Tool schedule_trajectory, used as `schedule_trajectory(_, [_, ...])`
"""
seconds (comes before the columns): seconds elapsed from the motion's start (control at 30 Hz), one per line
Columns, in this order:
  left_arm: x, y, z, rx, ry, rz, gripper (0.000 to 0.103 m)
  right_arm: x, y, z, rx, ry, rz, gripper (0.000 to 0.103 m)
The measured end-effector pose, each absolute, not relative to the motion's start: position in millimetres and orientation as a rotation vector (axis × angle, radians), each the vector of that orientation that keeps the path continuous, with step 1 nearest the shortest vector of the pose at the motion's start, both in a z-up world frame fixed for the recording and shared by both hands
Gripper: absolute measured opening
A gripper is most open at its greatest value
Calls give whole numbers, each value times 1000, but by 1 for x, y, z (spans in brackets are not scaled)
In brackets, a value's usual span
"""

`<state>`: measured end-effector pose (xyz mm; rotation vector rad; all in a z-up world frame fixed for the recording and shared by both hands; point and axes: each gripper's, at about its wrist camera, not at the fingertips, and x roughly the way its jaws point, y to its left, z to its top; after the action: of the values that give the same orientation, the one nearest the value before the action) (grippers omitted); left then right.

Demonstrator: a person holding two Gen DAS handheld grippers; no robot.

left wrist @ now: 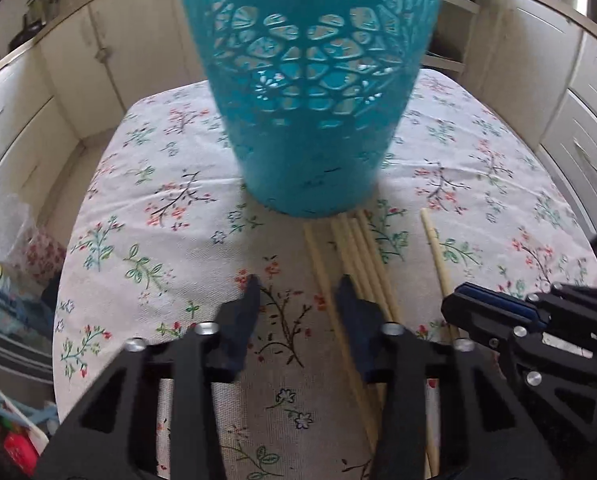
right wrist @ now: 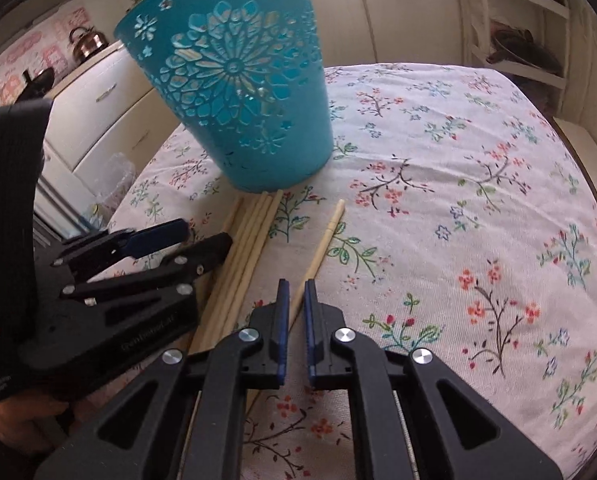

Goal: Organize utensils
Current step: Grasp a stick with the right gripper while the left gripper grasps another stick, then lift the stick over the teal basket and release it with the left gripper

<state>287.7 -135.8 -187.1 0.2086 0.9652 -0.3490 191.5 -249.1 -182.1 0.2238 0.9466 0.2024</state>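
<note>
A teal perforated holder (left wrist: 310, 92) stands upright on the floral tablecloth (left wrist: 170, 216); it also shows in the right wrist view (right wrist: 238, 84). Several pale wooden chopsticks (left wrist: 358, 256) lie bunched in front of its base, also seen in the right wrist view (right wrist: 250, 236). One single chopstick (right wrist: 322, 248) lies apart to their right, also in the left wrist view (left wrist: 434, 248). My left gripper (left wrist: 296, 286) is open and empty, its right finger over the bunch. My right gripper (right wrist: 295, 286) hovers over the single chopstick's near end with a narrow gap between its jaws.
Cream cabinets and drawers (left wrist: 58, 92) surround the table. Open shelves (right wrist: 514, 40) stand at the far right. A kettle (right wrist: 86, 44) sits on the counter at the left. Bags and clutter (left wrist: 22, 264) lie beside the table's left edge.
</note>
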Motion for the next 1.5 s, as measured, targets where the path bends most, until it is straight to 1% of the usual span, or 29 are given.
schedule_trajectory(0.03, [288,-133,-186,200,970,-378,17,191,-251,-181,204,957,218,8])
schedule_trajectory(0.07, [290,-129,-185,187,983,-397,12,189,-252,-180,178,968,229,8])
schedule_trajectory(0.1, [292,-126,-184,183,993,-405,10,187,-253,-180,155,979,238,8])
schedule_trajectory(0.2, [298,-118,-181,146,1036,-441,10,186,-261,-179,150,1004,245,9])
schedule_trajectory(0.37, [311,-121,-179,137,1060,-418,8,199,-261,-182,208,974,189,9])
schedule_trajectory(0.43, [310,-120,-181,122,1068,-438,7,202,-254,-182,161,972,193,9])
schedule_trajectory(0.6, [312,-111,-181,141,1116,-455,6,200,-253,-178,78,1036,280,8])
schedule_trajectory(0.77, [323,-120,-182,182,1099,-398,6,211,-256,-180,124,1026,224,8])
schedule_trajectory(0.83, [322,-122,-182,197,1083,-393,6,210,-250,-180,93,1010,204,8])
schedule_trajectory(0.9, [321,-119,-182,173,1078,-408,5,207,-247,-180,83,1003,195,6])
schedule_trajectory(1.03, [307,-98,-176,70,1045,-441,5,197,-258,-182,143,970,207,6])
schedule_trajectory(1.13, [292,-84,-160,1,988,-472,5,189,-272,-188,247,925,221,6])
schedule_trajectory(1.2, [281,-71,-140,-45,931,-496,5,189,-274,-187,274,921,222,6])
schedule_trajectory(1.37, [263,-39,-70,-155,743,-570,5,188,-274,-187,277,917,224,6])
schedule_trajectory(1.5, [275,-39,-9,-235,570,-595,5,188,-275,-187,298,915,231,6])
